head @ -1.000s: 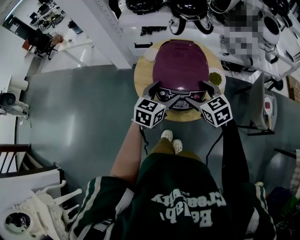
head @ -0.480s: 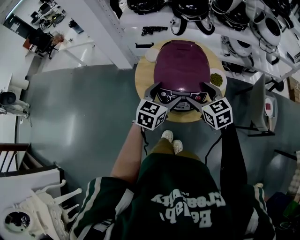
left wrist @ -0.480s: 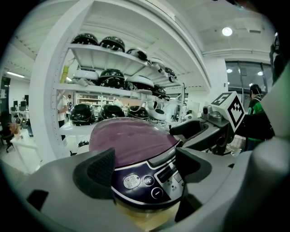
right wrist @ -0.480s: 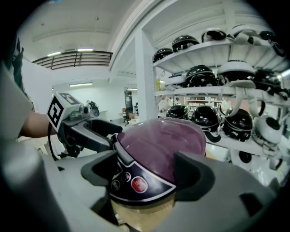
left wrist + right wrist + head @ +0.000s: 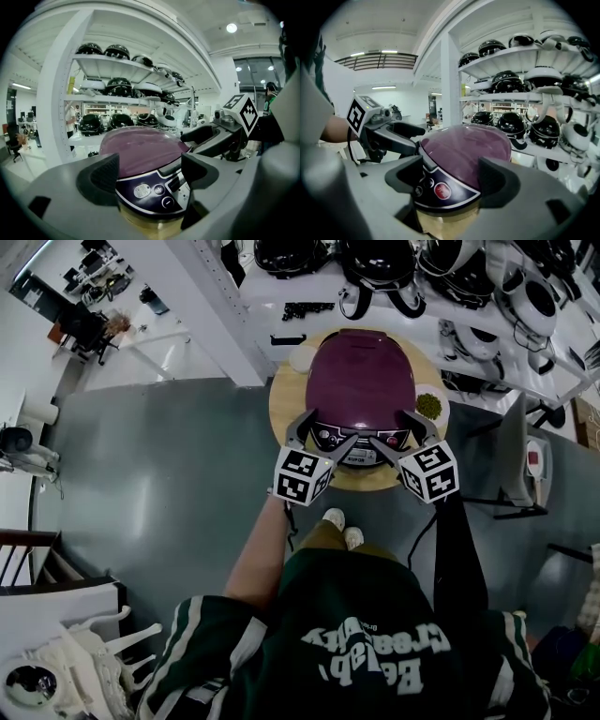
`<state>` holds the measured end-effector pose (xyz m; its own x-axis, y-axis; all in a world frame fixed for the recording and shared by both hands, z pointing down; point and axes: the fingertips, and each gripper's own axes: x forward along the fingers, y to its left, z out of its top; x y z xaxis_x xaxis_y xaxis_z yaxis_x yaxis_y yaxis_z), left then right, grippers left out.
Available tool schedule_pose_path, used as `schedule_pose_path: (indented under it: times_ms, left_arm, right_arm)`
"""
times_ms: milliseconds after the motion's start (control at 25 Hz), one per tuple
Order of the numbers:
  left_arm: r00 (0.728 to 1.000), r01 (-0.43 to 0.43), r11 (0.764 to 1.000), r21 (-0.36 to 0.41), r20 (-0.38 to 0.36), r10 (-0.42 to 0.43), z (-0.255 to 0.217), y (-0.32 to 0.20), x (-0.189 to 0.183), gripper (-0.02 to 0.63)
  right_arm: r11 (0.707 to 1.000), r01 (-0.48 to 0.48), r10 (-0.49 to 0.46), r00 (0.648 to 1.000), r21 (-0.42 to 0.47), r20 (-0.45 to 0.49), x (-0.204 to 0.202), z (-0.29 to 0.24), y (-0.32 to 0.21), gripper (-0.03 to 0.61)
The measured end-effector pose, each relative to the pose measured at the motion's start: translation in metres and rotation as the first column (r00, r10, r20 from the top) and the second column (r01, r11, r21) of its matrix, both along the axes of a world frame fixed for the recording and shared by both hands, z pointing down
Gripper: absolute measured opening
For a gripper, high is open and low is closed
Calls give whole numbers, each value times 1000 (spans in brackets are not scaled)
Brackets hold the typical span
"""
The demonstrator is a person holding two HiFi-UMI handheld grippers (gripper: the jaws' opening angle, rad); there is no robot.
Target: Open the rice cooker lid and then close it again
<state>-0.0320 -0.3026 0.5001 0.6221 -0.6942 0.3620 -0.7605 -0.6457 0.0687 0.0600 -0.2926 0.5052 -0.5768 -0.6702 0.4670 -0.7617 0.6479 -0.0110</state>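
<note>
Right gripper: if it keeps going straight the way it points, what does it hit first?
Most likely the rice cooker's front control panel, around the red button, just below the purple lid. Right gripper's fingers are closing, panel framed between them, not visibly touching.

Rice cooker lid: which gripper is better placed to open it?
Probably left. The left gripper has the ribbed latch at the lid's front edge just inside its open jaws; the right gripper's closing jaws frame only round buttons.
</note>
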Motion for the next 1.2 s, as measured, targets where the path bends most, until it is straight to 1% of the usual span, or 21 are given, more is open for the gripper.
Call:
schedule_pose_path:
  times_ms: [80, 200, 440, 600, 760, 960, 1080, 1200]
  left_arm:
    - [1000, 21, 1000, 20, -13, -21, -7, -3, -4, 403]
    - [999, 33, 999, 37, -20, -32, -17, -5, -7, 403]
    - [1000, 22, 997, 78, -15, -21, -39, -9, -6, 403]
    - [999, 24, 993, 115, -29, -20, -59, -12, -3, 403]
    - [999, 37, 985, 170, -31, -32, -83, -16, -2, 403]
    - [998, 64, 969, 237, -39, -57, -114, -18, -1, 403]
    - [997, 74, 955, 287, -45, -63, -135, -16, 1, 402]
    - [996, 79, 943, 324, -60, -63, -150, -13, 2, 402]
  right_arm:
    - [1000, 4, -4, 1000, -5, 16, 0, -1, 1, 385]
    - [1000, -1, 1, 999, 6, 49, 1, -11, -1, 383]
    - [996, -50, 41, 992, 73, 118, 2, -39, -10, 382]
    - [990, -80, 62, 987, 114, 150, 5, -57, -14, 379]
    - [974, -135, 99, 976, 183, 192, 12, -87, -18, 376]
    - [946, -181, 132, 973, 270, 188, 21, -115, -18, 370]
    - [929, -212, 155, 967, 305, 200, 29, -127, -18, 371]
    - [920, -215, 154, 967, 326, 204, 31, -135, -15, 370]
